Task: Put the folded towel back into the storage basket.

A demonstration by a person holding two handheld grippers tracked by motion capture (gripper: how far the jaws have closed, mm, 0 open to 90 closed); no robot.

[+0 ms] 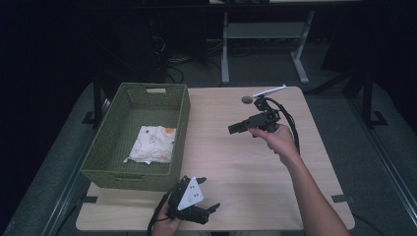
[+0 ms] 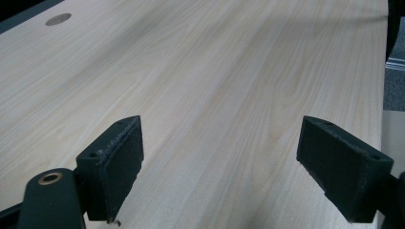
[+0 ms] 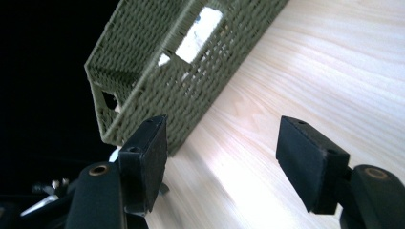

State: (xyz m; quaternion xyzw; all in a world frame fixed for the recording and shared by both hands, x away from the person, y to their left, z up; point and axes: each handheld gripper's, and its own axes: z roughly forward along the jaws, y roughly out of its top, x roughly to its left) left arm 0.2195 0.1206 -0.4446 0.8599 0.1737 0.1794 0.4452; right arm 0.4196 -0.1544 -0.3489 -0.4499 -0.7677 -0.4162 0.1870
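Light wooden table (image 1: 236, 162) under dim light, seen from above, with dark floor around it. I have a two-jaw gripper in each hand.

On the table's left side stands a green woven basket (image 1: 115, 174), rectangular, with a handle slot in its far wall. Inside it, toward the near right corner, lies a folded white cloth (image 1: 151, 143) with small orange and yellow prints. It rests flat on the basket floor, touched by neither gripper.

My right gripper (image 1: 235, 128) is held above the middle of the table, well right of the basket, pointing level toward the basket's right wall. Its jaws are spread apart with nothing between them. In the right gripper view the basket's wall (image 3: 191, 81) stands ahead of the jaws, tilted in the picture, with bare tabletop between the two pads (image 3: 145, 157).

My left gripper (image 1: 212, 208) sits at the near edge of the table, just in front of the basket's near right corner, pointing right along the edge. Its jaws are also wide apart and hold nothing; the left gripper view shows bare wood grain between them.

A small round dark disc (image 1: 247, 100) sits flush in the tabletop near the far edge.
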